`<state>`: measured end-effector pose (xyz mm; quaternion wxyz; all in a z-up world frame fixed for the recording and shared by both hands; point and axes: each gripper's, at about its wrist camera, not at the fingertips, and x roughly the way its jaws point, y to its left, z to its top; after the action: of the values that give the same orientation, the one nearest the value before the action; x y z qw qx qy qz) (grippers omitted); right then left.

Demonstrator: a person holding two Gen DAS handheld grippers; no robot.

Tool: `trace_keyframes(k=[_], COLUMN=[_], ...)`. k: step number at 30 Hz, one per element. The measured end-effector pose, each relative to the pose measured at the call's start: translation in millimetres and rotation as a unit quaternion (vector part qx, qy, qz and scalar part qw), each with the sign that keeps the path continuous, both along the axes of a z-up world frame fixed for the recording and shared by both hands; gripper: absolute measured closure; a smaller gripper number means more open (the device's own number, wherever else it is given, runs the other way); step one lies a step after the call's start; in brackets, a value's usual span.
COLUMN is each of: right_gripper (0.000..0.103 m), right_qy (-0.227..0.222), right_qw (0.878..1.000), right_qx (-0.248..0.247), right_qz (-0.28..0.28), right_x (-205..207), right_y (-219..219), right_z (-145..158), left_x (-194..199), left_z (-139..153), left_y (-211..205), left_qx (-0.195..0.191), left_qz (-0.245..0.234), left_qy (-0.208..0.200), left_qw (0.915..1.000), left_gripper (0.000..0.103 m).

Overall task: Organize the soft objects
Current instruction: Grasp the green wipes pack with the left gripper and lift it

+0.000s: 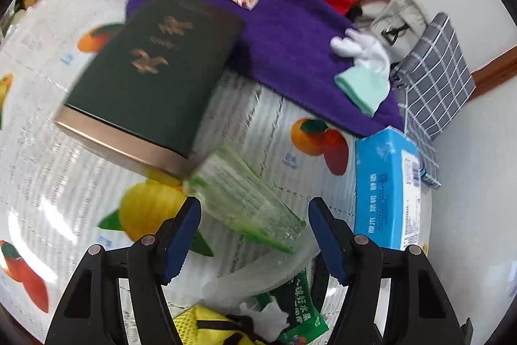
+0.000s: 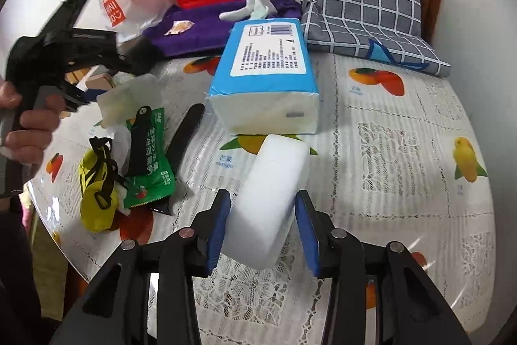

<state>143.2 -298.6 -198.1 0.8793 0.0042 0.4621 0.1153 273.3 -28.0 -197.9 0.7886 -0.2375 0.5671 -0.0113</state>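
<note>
Left of the blue tissue pack (image 2: pixel 263 76), the left gripper (image 1: pixel 253 235) stands open, nothing between its pads. Just in front of the pack, the right gripper (image 2: pixel 262 225) holds the white sponge (image 2: pixel 268 202) loosely.

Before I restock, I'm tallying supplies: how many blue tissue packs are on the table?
1. The blue tissue pack lies mid-table, just beyond the white sponge block, in front of the purple towel. Clutter could hide others.
</note>
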Motion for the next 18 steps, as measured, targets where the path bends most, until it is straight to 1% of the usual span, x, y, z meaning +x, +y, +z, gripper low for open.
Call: trace_keyframes(k=[2,3,4,5,8,11,14,18], right_gripper=[0.059,0.055,0.053,0.052,0.052,0.052,0.061,0.061], right_qy=[0.0,0.002,0.007,0.01,0.009,0.007,-0.002,-0.006], right_qw=[1.0,1.0,1.0,1.0,1.0,1.0,1.0,1.0], right_qx=[0.005,0.008,0.012,0.018,0.03,0.026,0.009,0.002], right_qz=[0.0,0.0,0.001,0.0,-0.003,-0.007,-0.009,-0.02], right_x=[1.8,2.8,4.3,5.2,4.9,4.5,1.2,-1.8], right_y=[-0.8,-1.6,-2.5,-4.2,-6.1,-4.6,-0.3,1.4], right_z=[-1.2,-2.7,-4.9,-7.1,-8.3,-6.7,-2.6,1.3], left_x=[2.4,2.7,2.6,2.7,3.1,1.2,-6.1,-20.6], left_z=[-5.0,-5.7,-4.7,-3.4,2.6,10.0,22.0,42.3], left_y=[-4.8,-6.4,-8.0,-8.9,-11.2,-9.1,-1.3,9.9], left_qx=[0.011,0.01,0.013,0.014,0.02,0.016,0.007,0.005], left_qz=[-0.005,-0.008,-0.012,-0.016,-0.033,-0.044,-0.045,-0.052], left_qy=[0.002,-0.002,-0.011,-0.015,-0.028,-0.045,-0.07,-0.1], left_qw=[0.9999,0.9999,0.9998,0.9997,0.9988,0.9979,0.9965,0.9936], left_gripper=[0.048,0.049,0.053,0.059,0.067,0.07,0.07,0.07])
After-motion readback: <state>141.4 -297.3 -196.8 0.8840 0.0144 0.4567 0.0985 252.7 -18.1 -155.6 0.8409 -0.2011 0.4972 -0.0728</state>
